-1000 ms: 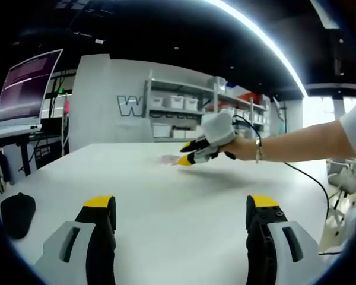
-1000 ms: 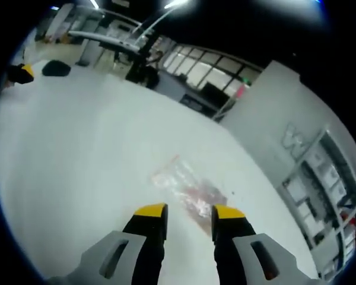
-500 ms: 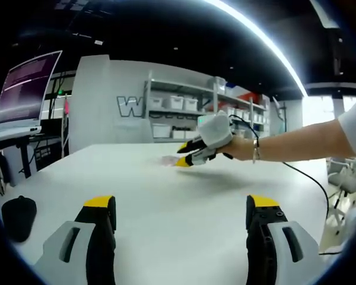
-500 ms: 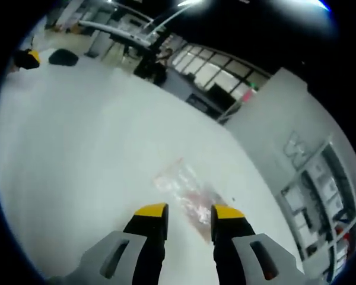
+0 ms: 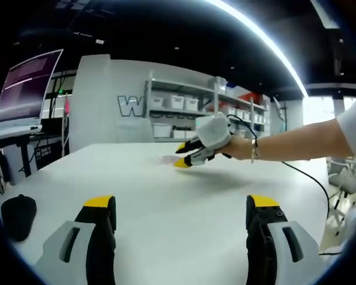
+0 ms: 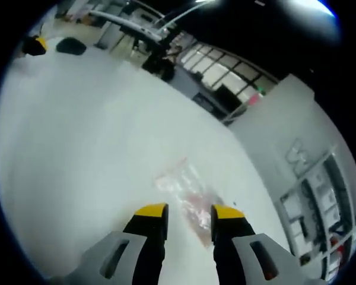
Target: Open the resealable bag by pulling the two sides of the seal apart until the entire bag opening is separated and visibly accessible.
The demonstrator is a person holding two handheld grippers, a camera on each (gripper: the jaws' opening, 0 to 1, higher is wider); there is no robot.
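A clear resealable bag [image 6: 187, 193] with reddish contents lies flat on the white table [image 6: 83, 136], just beyond the yellow tips of my right gripper [image 6: 188, 212]. That gripper is open with a narrow gap and holds nothing. In the left gripper view the same bag [image 5: 170, 159] shows as a thin pale sliver far across the table, with the right gripper [image 5: 188, 158] held by a person's hand right over it. My left gripper [image 5: 181, 209] stands wide open and empty, low over the near part of the table.
A black computer mouse [image 5: 18, 209] lies at the table's left edge. A monitor [image 5: 27, 89] stands on a desk at the left. Shelves with white bins [image 5: 178, 113] line the back wall. A cable [image 5: 311, 178] trails from the person's forearm.
The right gripper has crept slightly left toward the bag in the left gripper view; the right view has tilted a little. The bag lies still and the left gripper has not moved.
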